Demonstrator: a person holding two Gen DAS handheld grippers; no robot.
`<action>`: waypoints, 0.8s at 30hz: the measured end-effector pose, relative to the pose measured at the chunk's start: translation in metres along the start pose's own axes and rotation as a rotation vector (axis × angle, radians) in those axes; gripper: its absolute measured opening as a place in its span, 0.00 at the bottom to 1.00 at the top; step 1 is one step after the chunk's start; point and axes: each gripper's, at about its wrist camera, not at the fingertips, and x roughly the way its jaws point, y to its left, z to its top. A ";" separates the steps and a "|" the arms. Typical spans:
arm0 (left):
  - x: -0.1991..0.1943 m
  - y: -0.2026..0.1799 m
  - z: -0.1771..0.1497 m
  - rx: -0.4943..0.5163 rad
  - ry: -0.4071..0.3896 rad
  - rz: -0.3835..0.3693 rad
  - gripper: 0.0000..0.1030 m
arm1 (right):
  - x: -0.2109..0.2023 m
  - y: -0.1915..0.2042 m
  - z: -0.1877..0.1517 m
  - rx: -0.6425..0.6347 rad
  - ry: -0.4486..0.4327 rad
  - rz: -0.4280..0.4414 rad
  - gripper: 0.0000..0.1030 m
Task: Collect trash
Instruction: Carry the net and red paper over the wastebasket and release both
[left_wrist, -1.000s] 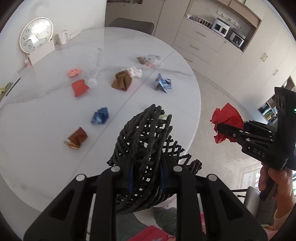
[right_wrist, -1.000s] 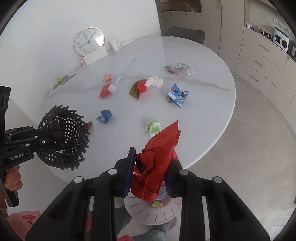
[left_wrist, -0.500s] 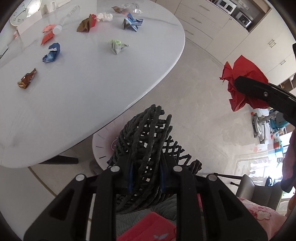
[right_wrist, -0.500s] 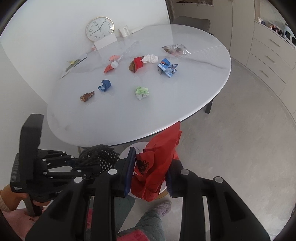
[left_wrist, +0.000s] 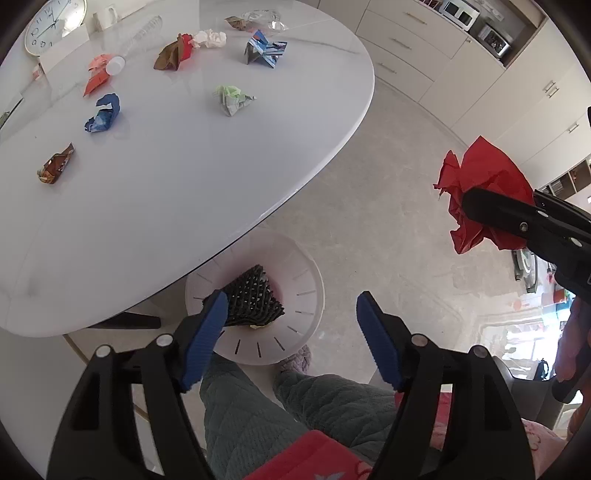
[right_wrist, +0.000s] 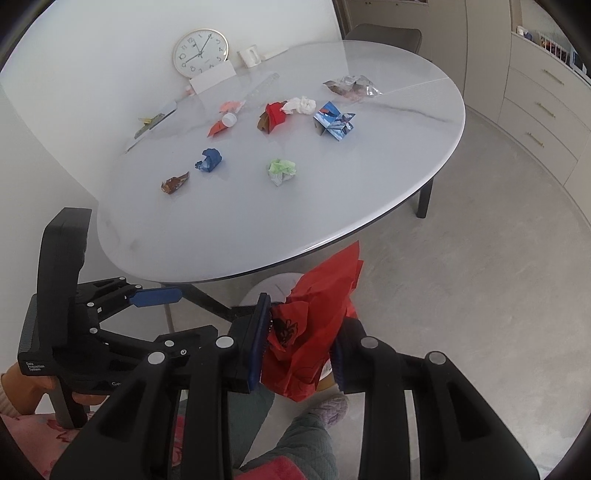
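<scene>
Down by the table's edge, the left gripper (left_wrist: 291, 321) points steeply at the floor with its blue pads spreading apart and nothing between them. Just beyond its left pad, a black mesh net (left_wrist: 251, 299) lies inside the white bin (left_wrist: 295, 325), which stands on the floor partly under the table (left_wrist: 184, 166) rim. The person's green quilted trouser legs (left_wrist: 251, 417) show right beneath that gripper.

Further ahead of it, on the tabletop, scraps of rubbish lie well apart: a brown wrapper (left_wrist: 55, 168), a blue crumpled paper (left_wrist: 103, 118), an orange scrap (left_wrist: 96, 75) beside a white bottle cap (left_wrist: 115, 66), a green-and-white wad (left_wrist: 232, 99), a brown-and-red piece (left_wrist: 175, 53) touching a white tissue ball (left_wrist: 211, 38), a blue printed paper (left_wrist: 265, 50), and a clear foil wrapper (left_wrist: 258, 20) at the far side.

Off to the right of the left gripper, at about the same height, the right gripper (right_wrist: 299, 343) is pinched on a crumpled red paper (right_wrist: 314, 317), which bulges out above and below its pads. It hangs over the floor, near the bin but not over the table.
</scene>
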 end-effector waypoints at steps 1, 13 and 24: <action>-0.001 0.000 0.000 0.004 -0.001 0.002 0.69 | 0.000 0.001 0.000 -0.001 -0.001 0.000 0.30; -0.035 0.018 -0.003 -0.024 -0.047 0.037 0.78 | 0.024 0.026 -0.010 -0.065 0.060 0.034 0.30; -0.081 0.075 -0.014 -0.161 -0.136 0.160 0.89 | 0.042 0.057 -0.004 -0.125 0.069 0.027 0.98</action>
